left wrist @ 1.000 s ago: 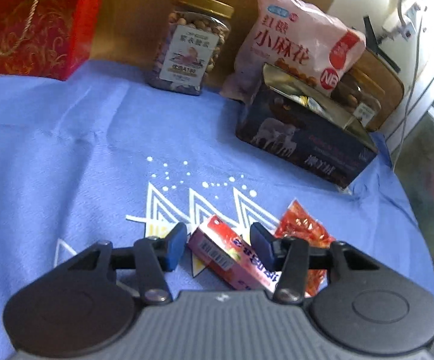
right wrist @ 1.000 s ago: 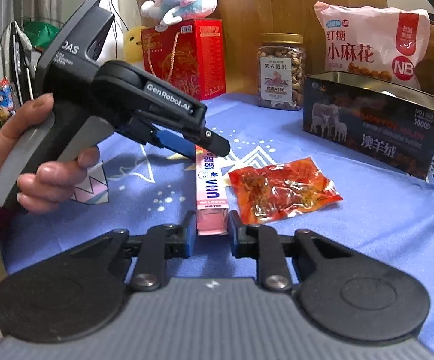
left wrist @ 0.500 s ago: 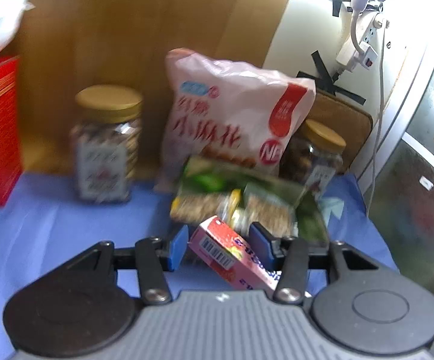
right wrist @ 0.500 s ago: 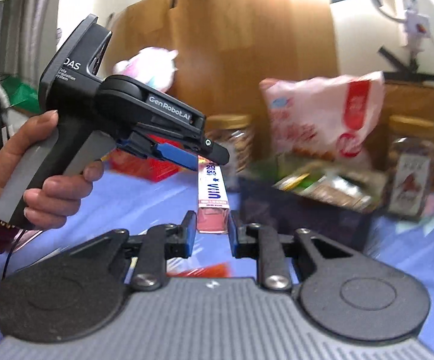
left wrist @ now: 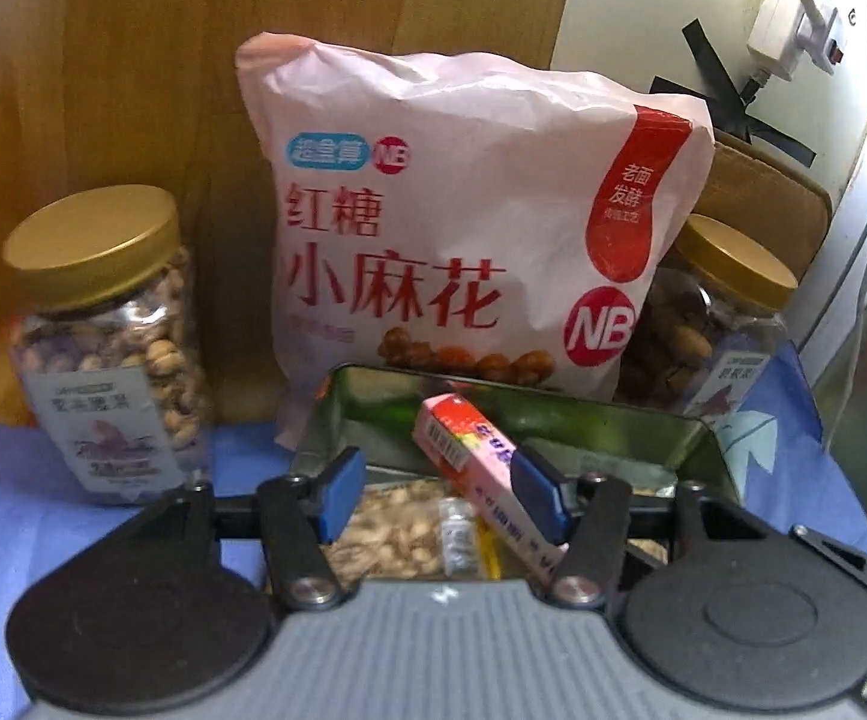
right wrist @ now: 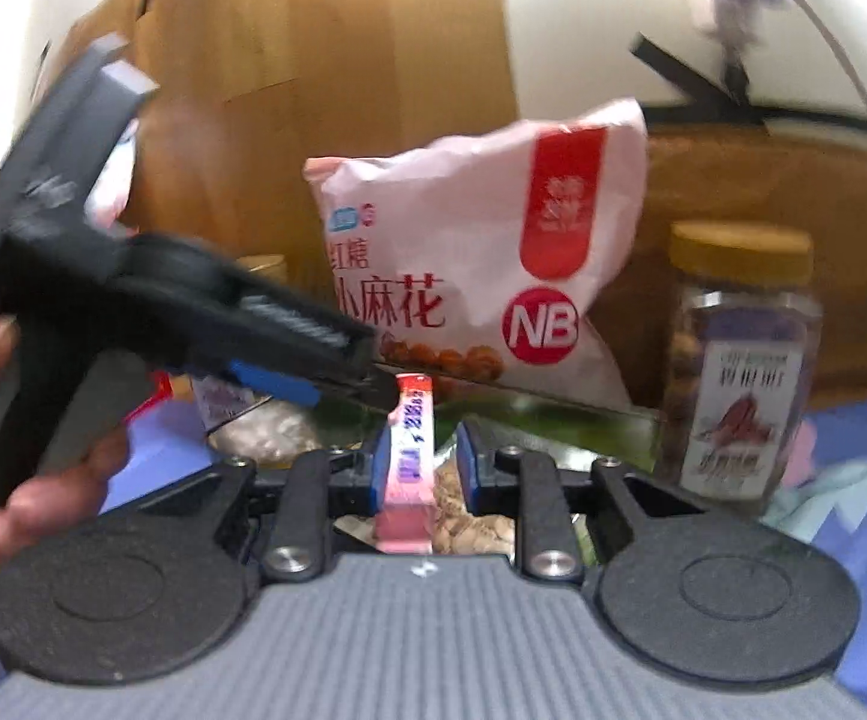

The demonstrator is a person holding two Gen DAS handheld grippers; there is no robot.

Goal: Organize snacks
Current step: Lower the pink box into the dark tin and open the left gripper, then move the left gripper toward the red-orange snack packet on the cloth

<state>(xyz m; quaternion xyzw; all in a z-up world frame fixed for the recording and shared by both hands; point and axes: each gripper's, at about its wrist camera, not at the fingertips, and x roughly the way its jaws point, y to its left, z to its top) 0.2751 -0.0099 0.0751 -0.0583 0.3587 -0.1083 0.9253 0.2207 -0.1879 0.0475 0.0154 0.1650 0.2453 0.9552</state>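
A long pink candy box (left wrist: 481,468) hangs over the open tin box (left wrist: 697,450) of snacks. My left gripper (left wrist: 439,495) is open; the box leans on its right finger only. My right gripper (right wrist: 424,465) has opened wider than the pink box (right wrist: 412,456): the box touches the left pad, with a gap at the right pad. The left gripper's body (right wrist: 163,306) crosses the right wrist view, its tip at the box's far end. Packets and nuts (left wrist: 397,528) lie inside the tin.
A pink-white snack bag (left wrist: 469,228) leans on the wooden wall behind the tin. One nut jar (left wrist: 103,348) stands at its left, another nut jar (left wrist: 715,324) at its right. Blue cloth (left wrist: 25,516) covers the table. Wall sockets and cables (left wrist: 793,42) hang at the right.
Both grippers lifted the pink box off the cloth and carried it over the tin. The left jaws have spread wide and the right jaws have loosened on the box.
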